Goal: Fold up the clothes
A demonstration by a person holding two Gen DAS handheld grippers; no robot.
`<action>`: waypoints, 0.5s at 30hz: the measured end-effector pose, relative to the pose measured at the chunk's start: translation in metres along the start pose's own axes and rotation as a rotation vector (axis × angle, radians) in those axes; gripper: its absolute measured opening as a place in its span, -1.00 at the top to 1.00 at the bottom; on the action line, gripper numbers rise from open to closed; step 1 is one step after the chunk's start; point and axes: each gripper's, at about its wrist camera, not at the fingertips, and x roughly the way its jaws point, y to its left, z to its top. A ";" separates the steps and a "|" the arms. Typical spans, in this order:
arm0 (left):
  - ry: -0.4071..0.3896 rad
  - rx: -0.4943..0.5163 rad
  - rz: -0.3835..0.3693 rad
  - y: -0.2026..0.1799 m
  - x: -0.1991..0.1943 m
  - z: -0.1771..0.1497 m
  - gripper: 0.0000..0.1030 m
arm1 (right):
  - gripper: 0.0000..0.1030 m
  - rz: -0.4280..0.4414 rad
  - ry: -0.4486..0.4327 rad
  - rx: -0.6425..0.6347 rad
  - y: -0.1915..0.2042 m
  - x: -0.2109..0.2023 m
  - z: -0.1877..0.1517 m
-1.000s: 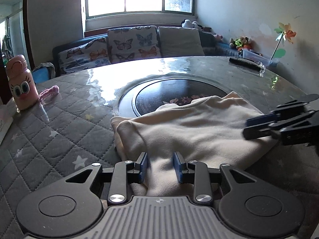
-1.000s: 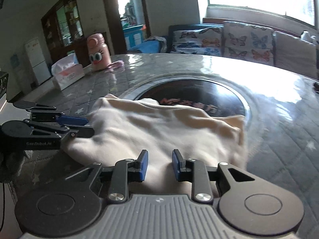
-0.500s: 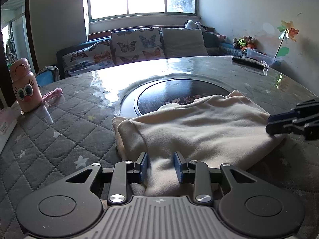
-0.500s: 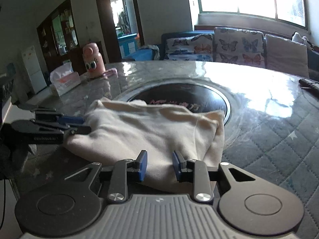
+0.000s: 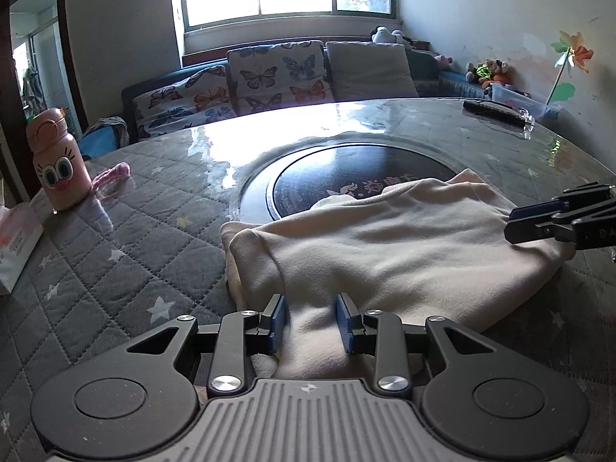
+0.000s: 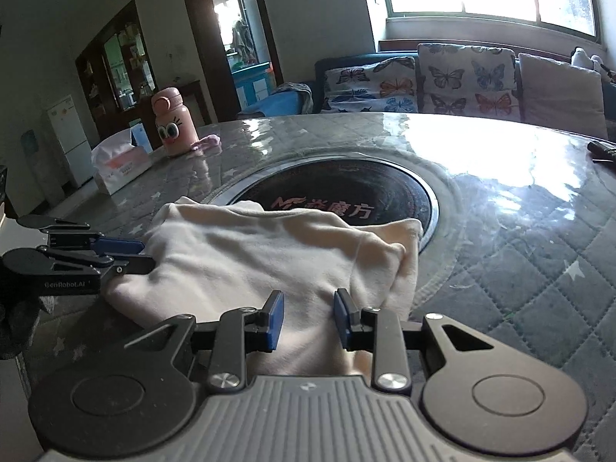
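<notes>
Two handheld grippers work one cream garment (image 5: 385, 254) that lies folded on a round table covered by a grey quilted star-print cloth (image 5: 127, 231). The garment's far edge overlaps the rim of the dark glass turntable (image 5: 346, 177) set in the table's centre.

Left wrist view: the left gripper (image 5: 311, 319) stands at the garment's near edge, its blue-padded jaws parted, with a ridge of cream fabric running between them; the pads do not visibly press the cloth. The right gripper (image 5: 518, 221) enters from the right and meets the garment's right edge. From this side view it cannot be told whether that gripper pinches the cloth.

Right wrist view: the right gripper (image 6: 308, 321) likewise has parted jaws with the garment (image 6: 269, 254) rising between them. The left gripper (image 6: 142, 256) reaches in from the left, with its fingertips at the garment's left edge.

Background: a pink cartoon-eyed bottle (image 5: 59, 161) stands at the table's far left beside a pink cord (image 5: 111, 175). A tissue pack (image 6: 119, 163) lies near the bottle, and a butterfly-print sofa (image 5: 269, 73) sits under the window.
</notes>
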 end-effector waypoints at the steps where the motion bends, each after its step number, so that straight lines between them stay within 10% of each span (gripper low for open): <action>1: 0.001 -0.004 0.003 0.000 0.000 0.000 0.35 | 0.45 0.004 0.002 -0.001 -0.001 -0.001 0.000; 15: 0.010 -0.040 0.021 -0.001 0.000 0.000 0.33 | 0.45 0.046 0.021 0.013 -0.016 0.025 0.031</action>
